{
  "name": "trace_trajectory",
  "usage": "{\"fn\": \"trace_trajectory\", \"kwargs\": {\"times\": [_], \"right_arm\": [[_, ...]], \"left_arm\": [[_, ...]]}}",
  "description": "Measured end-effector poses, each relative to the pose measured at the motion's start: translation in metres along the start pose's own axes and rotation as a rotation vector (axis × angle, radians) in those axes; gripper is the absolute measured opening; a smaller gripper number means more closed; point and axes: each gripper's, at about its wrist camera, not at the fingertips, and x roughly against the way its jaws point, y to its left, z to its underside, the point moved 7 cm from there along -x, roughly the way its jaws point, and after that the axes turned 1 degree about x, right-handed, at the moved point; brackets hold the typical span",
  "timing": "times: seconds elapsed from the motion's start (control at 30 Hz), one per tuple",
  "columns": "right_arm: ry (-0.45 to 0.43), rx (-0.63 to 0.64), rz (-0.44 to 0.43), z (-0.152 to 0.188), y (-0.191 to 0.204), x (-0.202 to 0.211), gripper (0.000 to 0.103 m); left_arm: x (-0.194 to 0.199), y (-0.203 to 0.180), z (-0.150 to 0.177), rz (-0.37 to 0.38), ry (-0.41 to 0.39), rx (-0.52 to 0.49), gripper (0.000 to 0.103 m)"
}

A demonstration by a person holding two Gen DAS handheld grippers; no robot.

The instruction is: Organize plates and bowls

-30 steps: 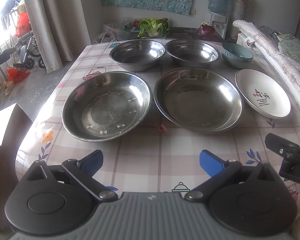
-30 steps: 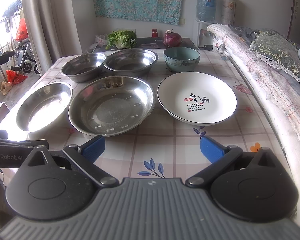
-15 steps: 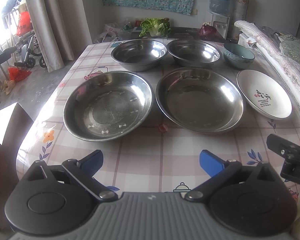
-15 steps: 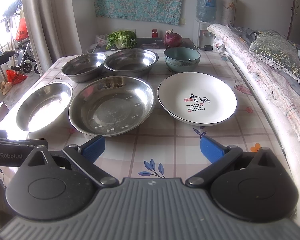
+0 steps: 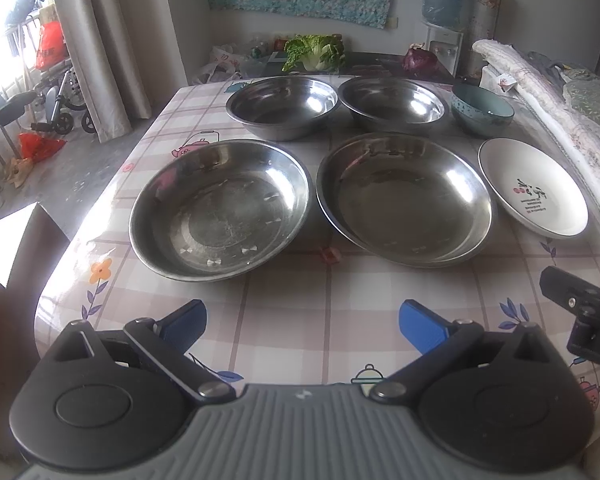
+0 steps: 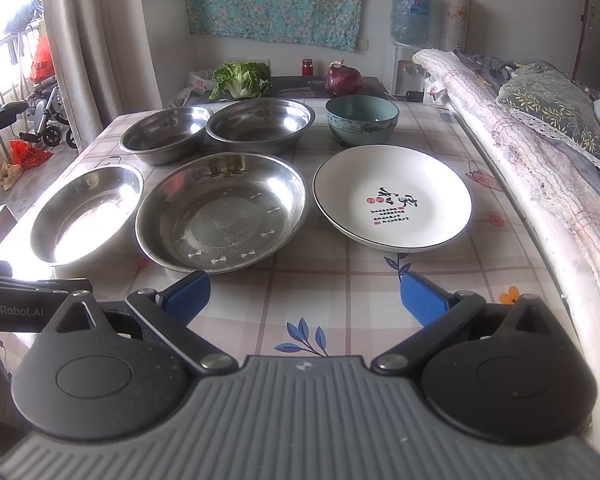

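Two shallow steel plates sit side by side on the checked tablecloth: the left one and the right one. Behind them stand two steel bowls, which also show in the right wrist view. A teal ceramic bowl stands at the back right. A white plate with red and black writing lies at the right. My left gripper and right gripper are open and empty, above the table's near edge.
A rolled quilt borders the table's right edge. A cabbage and a red onion lie on a dark surface behind the table. The floor, a curtain and a stroller are at the left.
The left wrist view has shifted slightly, with the dishes sliding a little right in frame. The right gripper has barely moved. No dish has moved.
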Motion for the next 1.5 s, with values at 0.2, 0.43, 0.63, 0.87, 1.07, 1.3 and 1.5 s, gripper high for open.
{"fn": "trace_trajectory", "kwargs": {"times": [0.2, 0.43, 0.63, 0.87, 1.07, 1.3, 1.5], "right_arm": [[-0.008, -0.001, 0.022, -0.001, -0.002, 0.0, 0.102], [-0.034, 0.003, 0.043, -0.005, -0.005, 0.002, 0.102], [-0.047, 0.059, 0.065, -0.015, -0.002, 0.001, 0.102], [-0.083, 0.067, -0.013, -0.035, 0.006, -0.007, 0.102], [-0.155, 0.104, -0.124, -0.073, 0.028, -0.019, 0.102], [-0.148, 0.067, -0.303, -0.119, 0.062, -0.062, 0.102], [-0.082, -0.033, -0.436, -0.154, 0.091, -0.125, 0.102]], "left_arm": [[0.0, 0.0, 0.001, 0.002, 0.018, 0.0, 0.103], [-0.001, 0.002, 0.0, -0.023, 0.04, -0.005, 0.103], [-0.004, 0.004, -0.007, -0.025, 0.041, 0.01, 0.103], [-0.012, 0.011, -0.028, -0.048, -0.006, 0.0, 0.103], [-0.026, 0.025, -0.06, -0.086, -0.03, -0.023, 0.103], [-0.066, 0.048, -0.11, -0.018, -0.029, -0.017, 0.103], [-0.107, 0.061, -0.154, -0.032, -0.078, -0.048, 0.103]]}}
